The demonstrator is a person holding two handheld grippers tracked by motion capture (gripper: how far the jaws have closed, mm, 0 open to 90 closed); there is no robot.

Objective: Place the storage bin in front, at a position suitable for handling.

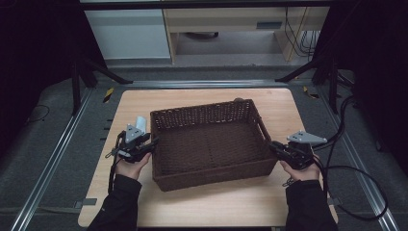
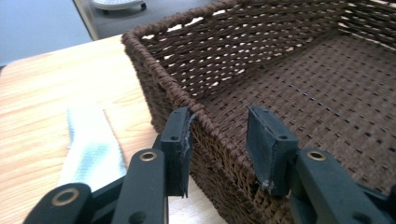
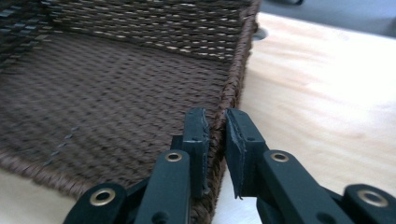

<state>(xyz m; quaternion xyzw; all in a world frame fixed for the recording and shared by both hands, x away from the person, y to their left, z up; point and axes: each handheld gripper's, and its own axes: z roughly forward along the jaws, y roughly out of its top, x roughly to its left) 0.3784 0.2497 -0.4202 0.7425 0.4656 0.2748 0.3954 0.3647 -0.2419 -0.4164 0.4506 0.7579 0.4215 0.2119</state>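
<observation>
A dark brown woven basket (image 1: 202, 109) stands empty in the middle of the wooden table. My left gripper (image 1: 153, 143) sits at its left wall. In the left gripper view that gripper (image 2: 224, 140) is open and straddles the basket's rim (image 2: 154, 35): one jaw rests against the outside, the other hangs inside, clear of the wall. My right gripper (image 1: 273, 146) is at the basket's right wall. In the right gripper view it (image 3: 217, 135) is shut on the rim (image 3: 243, 46), with one jaw inside and one outside.
A pale, whitish cloth strip (image 1: 140, 123) lies flat on the table (image 1: 216, 202) just outside the basket's left wall, beside my left gripper; it shows up close as a cloth strip (image 2: 91, 144) in the left gripper view. Cables trail off the table's right side.
</observation>
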